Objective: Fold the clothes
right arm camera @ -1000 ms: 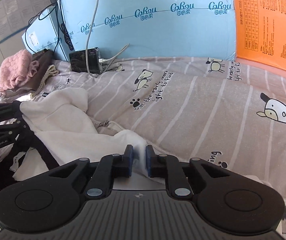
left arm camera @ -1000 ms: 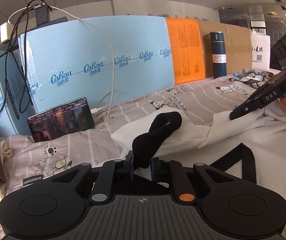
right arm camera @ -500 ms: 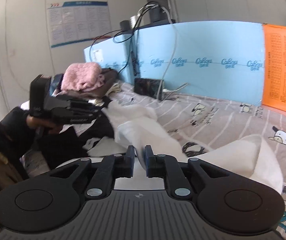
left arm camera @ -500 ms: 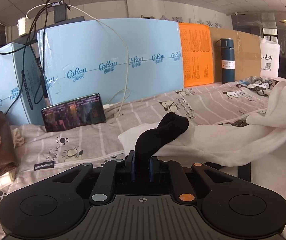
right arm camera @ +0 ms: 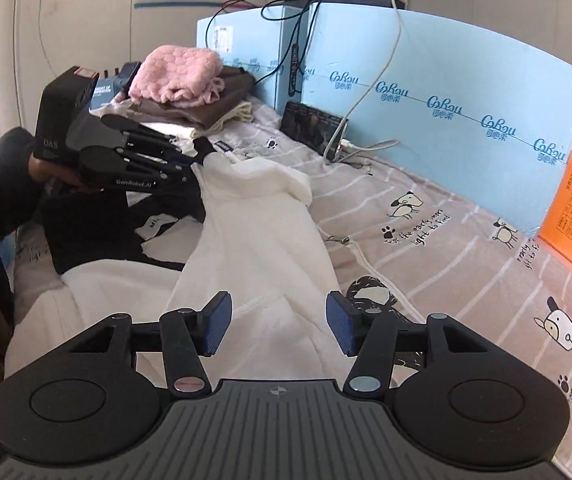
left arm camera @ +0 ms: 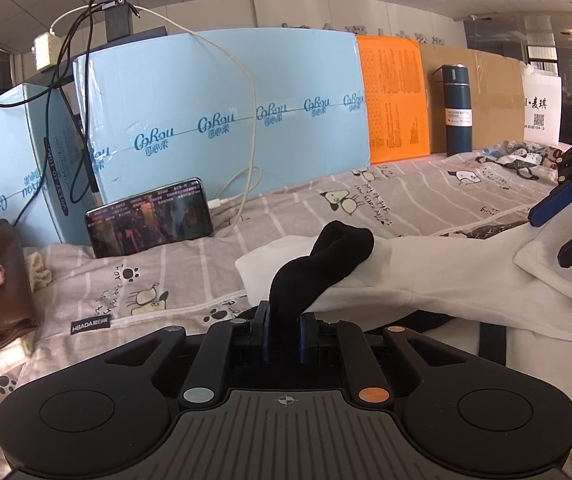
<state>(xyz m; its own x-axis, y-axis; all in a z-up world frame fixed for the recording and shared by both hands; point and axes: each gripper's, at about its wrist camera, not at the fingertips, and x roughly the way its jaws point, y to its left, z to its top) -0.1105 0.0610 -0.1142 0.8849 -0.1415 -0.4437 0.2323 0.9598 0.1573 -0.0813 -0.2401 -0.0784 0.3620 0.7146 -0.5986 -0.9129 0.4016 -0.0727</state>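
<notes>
We see one white garment spread lengthwise over the bed, which wears a striped sheet printed with cartoon dogs. The garment's black cuff rises straight out of the left gripper, whose jaws are clamped tight on it; the rest of that sleeve lies just beyond the gripper, draped across the white cloth.

The right gripper hovers over the other end of the garment. Its jaws are opening, and the white cloth lies below and between the two blue pads without either pad pressing on it. From the left wrist view we see this gripper at the far right, its fingers spread above a fold of the white cloth.

Beyond the garment, against the two light blue foam boards, stands one phone with a lit screen and a white cable plugged in. To the right of the boards we count one orange sheet, one cardboard panel and one dark blue flask. Left of the phone sits one pile of folded clothes, with a pink piece on top of brown ones. A black garment lies beside the white one, under the left gripper.
</notes>
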